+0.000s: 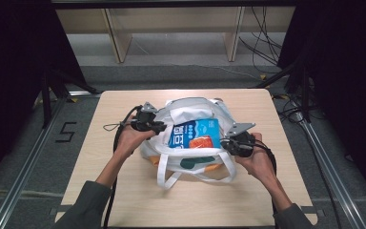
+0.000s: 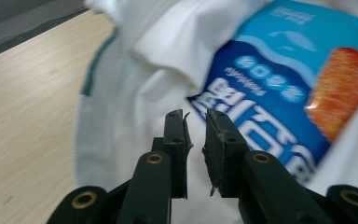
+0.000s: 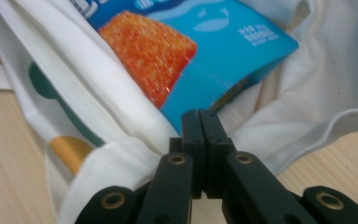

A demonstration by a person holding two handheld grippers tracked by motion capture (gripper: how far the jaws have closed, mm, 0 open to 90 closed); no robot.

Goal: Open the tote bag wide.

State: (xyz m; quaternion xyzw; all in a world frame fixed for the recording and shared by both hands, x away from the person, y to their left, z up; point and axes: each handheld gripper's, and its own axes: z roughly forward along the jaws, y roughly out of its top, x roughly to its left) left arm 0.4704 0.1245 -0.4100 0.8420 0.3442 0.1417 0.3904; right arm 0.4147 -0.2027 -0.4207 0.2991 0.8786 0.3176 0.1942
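Black jaws of the right tool (image 3: 200, 122) met at the white tote bag's (image 1: 190, 107) rim, perhaps pinching cloth; left tool (image 2: 196, 122) stood slightly parted, empty. High view showed the blue packet (image 1: 194, 134) inside, on the tabletop (image 1: 124, 191).

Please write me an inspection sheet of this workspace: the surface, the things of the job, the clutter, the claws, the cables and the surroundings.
Surface: light wooden table, bare around the bag.
Job's things: white tote bag lies at the table's middle, mouth open; a blue snack box with an orange picture sits partly inside it.
Clutter: nothing seen.
Claws: left claw has a narrow gap, nothing between the jaws, at the bag's left edge; right claw is shut, at the bag's right rim; whether it pinches cloth is unclear.
Cables: a black cable trails from the left claw; loose cables on the floor behind.
Surroundings: dark curtains, wooden shelf frame, floor marking.
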